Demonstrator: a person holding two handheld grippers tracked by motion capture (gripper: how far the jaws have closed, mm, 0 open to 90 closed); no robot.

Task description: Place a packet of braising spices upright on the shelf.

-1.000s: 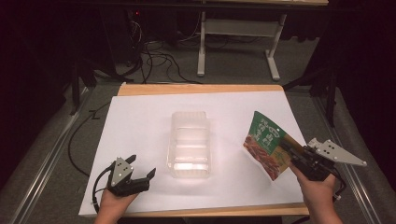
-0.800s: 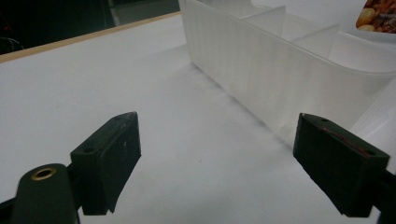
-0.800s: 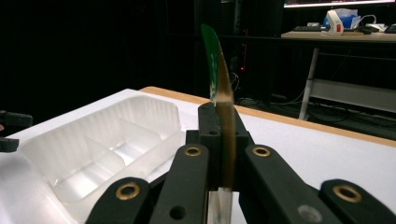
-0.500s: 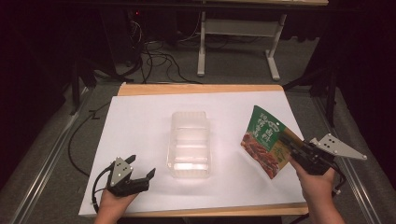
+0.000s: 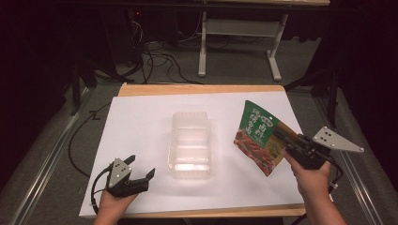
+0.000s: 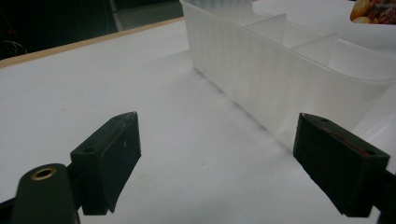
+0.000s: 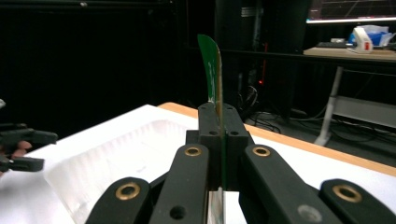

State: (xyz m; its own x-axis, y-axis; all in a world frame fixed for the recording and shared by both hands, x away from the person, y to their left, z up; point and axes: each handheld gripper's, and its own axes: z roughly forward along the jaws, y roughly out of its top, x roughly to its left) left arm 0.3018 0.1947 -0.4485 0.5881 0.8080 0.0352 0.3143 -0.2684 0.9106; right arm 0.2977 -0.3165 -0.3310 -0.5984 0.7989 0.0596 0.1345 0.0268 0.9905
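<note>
- Worktop point(image 5: 141, 117): white sheet over a wooden board, bare apart from what follows.
- Clear plastic container point(image 5: 190, 145): sits mid-worktop, long axis running 12 to 6 o'clock, divided into compartments, all of which look empty.
- Snack pouch point(image 5: 258, 138): green top, red food print, held off the surface at 3 o'clock of the container, tilted with its top toward 11 o'clock. In the right gripper view it point(image 7: 214, 70) stands edge-on, rising from between the jaws.
- Right gripper point(image 5: 293, 145): jaws clamped on the pouch's right-hand edge, grip looks firm.
- Left gripper point(image 5: 138, 174): rests low at 8 o'clock of the container, jaws wide and empty; in the left gripper view the container wall point(image 6: 261, 79) lies just beyond the right-hand jaw.
- Judgement: pouch probably bound for the container. Carry it toward 9 o'clock, level it over one compartment, lower before releasing; the dividers could snag a tilted pouch.
- The light container may slide; the left jaws could steady its near wall.
- Nothing lies between pouch and container.
- Beyond the worktop, 12 o'clock: floor cables point(image 5: 155, 58), white frame legs point(image 5: 239, 42).
</note>
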